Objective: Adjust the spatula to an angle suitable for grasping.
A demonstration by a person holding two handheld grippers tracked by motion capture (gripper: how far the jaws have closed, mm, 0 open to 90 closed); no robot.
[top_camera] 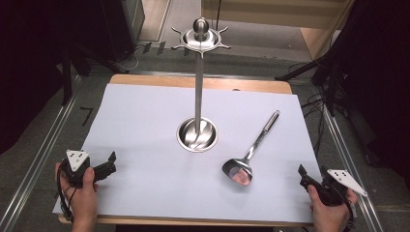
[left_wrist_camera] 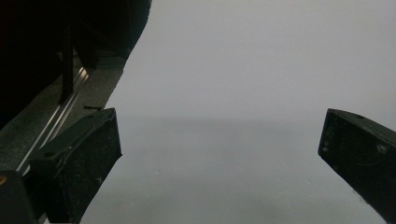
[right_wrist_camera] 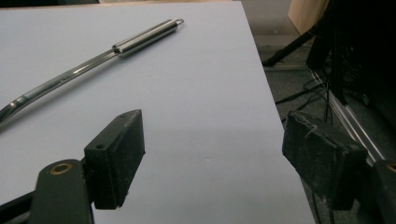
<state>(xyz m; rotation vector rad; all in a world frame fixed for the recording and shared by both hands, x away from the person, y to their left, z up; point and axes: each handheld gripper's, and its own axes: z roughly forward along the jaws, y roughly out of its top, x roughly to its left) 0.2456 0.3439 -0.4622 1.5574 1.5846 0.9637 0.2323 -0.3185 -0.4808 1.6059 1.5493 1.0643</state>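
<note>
Both grippers rest at the near corners, jaws apart and empty, with the spatula lying untouched.

From the left: the left gripper [top_camera: 110, 163] sits on the white sheet [top_camera: 145, 121] with its jaws wide and nothing between them. In the middle stands the hanging rack [top_camera: 198, 92], its hooks bare. Right of its base lies the spatula [top_camera: 249, 150], blade near, handle pointing away, well apart from both grippers. The right gripper [top_camera: 304, 175] waits just beside the blade, jaws spread. This looks like the start: next, I judge, the right gripper must close on the thin handle. From the right gripper view the spatula's [right_wrist_camera: 93, 60] blade is cut off.
</note>
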